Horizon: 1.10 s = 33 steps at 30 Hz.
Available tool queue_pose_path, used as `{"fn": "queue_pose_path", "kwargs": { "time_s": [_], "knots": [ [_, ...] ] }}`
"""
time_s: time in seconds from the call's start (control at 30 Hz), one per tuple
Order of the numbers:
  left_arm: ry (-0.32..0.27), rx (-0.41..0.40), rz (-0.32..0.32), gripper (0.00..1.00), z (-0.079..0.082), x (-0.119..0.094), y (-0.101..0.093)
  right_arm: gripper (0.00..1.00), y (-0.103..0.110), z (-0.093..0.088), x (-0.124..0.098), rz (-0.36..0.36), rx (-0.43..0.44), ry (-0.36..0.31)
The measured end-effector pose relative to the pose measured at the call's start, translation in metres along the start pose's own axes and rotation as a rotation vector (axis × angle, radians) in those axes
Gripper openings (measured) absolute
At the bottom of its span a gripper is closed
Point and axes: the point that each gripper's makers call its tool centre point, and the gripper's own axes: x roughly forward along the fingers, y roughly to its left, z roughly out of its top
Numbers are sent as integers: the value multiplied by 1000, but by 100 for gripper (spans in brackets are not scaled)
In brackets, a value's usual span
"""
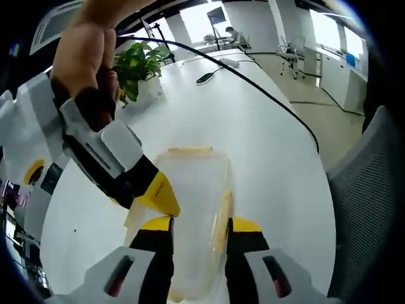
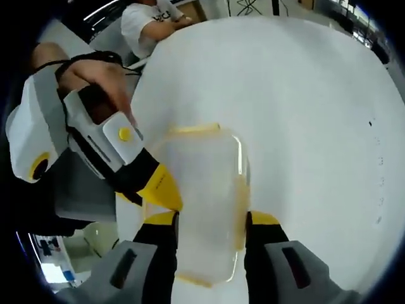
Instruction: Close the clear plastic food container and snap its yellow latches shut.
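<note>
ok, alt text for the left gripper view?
A clear container with yellow latches lies on a white table, between the open jaws of the left hand-held gripper. The right hand-held gripper reaches in from the left, its yellow tip at the container's edge. A plant stands behind.

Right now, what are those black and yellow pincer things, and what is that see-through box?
There is no robot here. A person holds a claw tool in each hand, and each tool carries a camera looking along its jaws. In the left gripper view the left claw rises from the bottom; the other tool, held in a hand, comes in from the side. The right gripper view shows the right claw likewise. On the white table lies a clear plastic container with yellow latches. Each claw has a jaw on either side of it; whether they squeeze it I cannot tell.
</note>
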Motion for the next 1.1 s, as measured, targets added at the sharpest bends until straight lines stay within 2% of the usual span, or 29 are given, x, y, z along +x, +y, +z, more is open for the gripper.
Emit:
{"fn": "queue_pose_path", "kwargs": {
  "time_s": [0.07, 0.17, 0.33, 0.47, 0.9, 1.03, 1.1],
  "knots": [
    [-24, -8, 4, 25, -2, 0, -1, 39, 0, 1, -1, 0, 2, -9],
    [-7, -23, -4, 25, -4, 3, 0, 40, -1, 4, -1, -23, 22, 18],
    [18, -12, -5, 26, -4, 4, 0, 40, -1, 5, -2, -35, 7, 41],
    [12, -18, -7, 26, -3, 3, 0, 40, 0, 4, -3, -55, 15, 24],
    [8, -19, -13, 26, -3, 3, 1, 40, -2, 5, -5, -120, 22, 32],
    [-11, -12, -34, 26, -4, 2, 2, 40, -1, 6, -5, -142, 20, 50],
    [-2, -1, -47, 26, -3, 3, 1, 40, 0, 6, -6, -157, 7, 68]
  ]
}}
